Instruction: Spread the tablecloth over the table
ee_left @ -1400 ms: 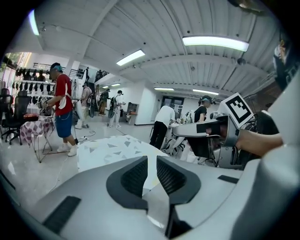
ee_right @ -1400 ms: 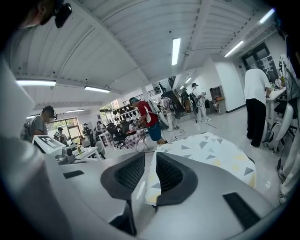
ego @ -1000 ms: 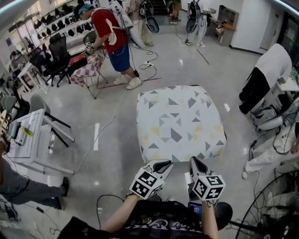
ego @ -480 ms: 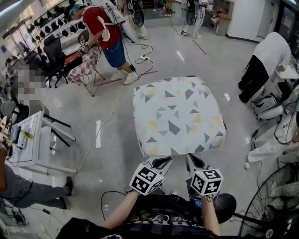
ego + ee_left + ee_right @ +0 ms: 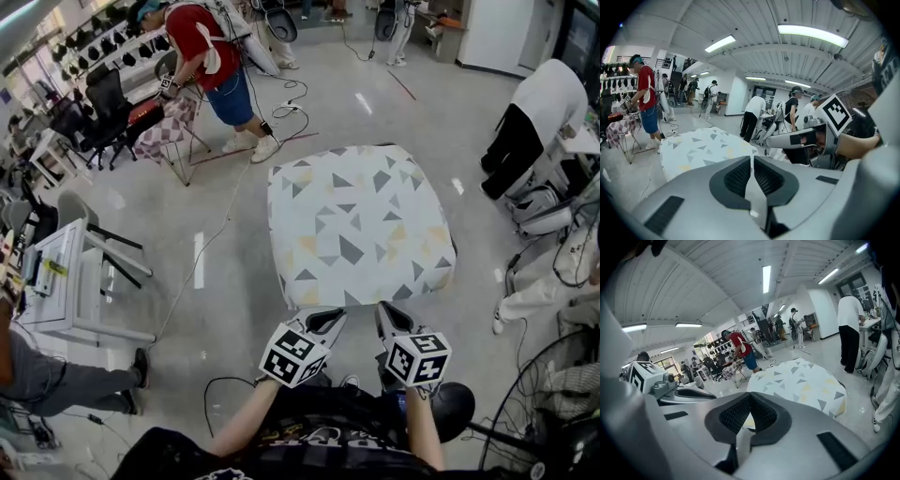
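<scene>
- Head view: cloth covers the whole table and hangs over every edge; the table itself is hidden.
- Gripper views alone show the jaws: left tongs and right tongs closed, empty, just short of the near edge.

A tablecloth patterned with triangles fully drapes the table on the glossy floor.

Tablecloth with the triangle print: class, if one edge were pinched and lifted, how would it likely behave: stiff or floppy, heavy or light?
Probably floppy: the tablecloth droops at its sides and rounds at the corners, so a lifted edge would sag. Likely light for its size, since it looks thin. Pushed, it may bunch or slide, as nothing visibly pins it.
</scene>
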Tool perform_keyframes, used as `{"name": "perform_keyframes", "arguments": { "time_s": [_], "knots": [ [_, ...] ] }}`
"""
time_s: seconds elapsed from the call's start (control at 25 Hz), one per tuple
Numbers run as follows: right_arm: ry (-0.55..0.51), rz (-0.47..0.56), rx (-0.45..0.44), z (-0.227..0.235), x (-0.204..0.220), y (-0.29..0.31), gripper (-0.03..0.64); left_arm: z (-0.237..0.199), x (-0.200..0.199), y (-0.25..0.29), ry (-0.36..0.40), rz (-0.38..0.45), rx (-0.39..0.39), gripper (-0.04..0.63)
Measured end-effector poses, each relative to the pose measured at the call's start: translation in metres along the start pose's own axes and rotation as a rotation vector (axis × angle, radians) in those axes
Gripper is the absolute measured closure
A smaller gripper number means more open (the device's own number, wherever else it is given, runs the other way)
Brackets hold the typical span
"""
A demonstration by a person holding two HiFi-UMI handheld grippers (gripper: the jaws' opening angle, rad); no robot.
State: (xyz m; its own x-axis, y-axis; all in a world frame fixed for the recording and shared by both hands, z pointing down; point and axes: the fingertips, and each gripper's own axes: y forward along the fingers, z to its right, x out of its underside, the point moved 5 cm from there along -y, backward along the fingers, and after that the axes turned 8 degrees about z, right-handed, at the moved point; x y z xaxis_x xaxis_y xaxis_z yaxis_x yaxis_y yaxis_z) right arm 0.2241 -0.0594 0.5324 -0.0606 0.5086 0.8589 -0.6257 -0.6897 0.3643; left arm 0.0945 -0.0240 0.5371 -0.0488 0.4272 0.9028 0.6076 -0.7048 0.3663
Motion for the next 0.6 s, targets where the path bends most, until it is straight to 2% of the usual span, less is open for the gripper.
{"name": "perform_keyframes", "arguments": {
  "time_s": [0.6],
  "knots": [
    [-0.023,-0.014,0.003,0.008,-0.002,0.008,0.601,0.001,0.000,0.011,0.018,-0.010,0.019,0.560]
  ]
}}
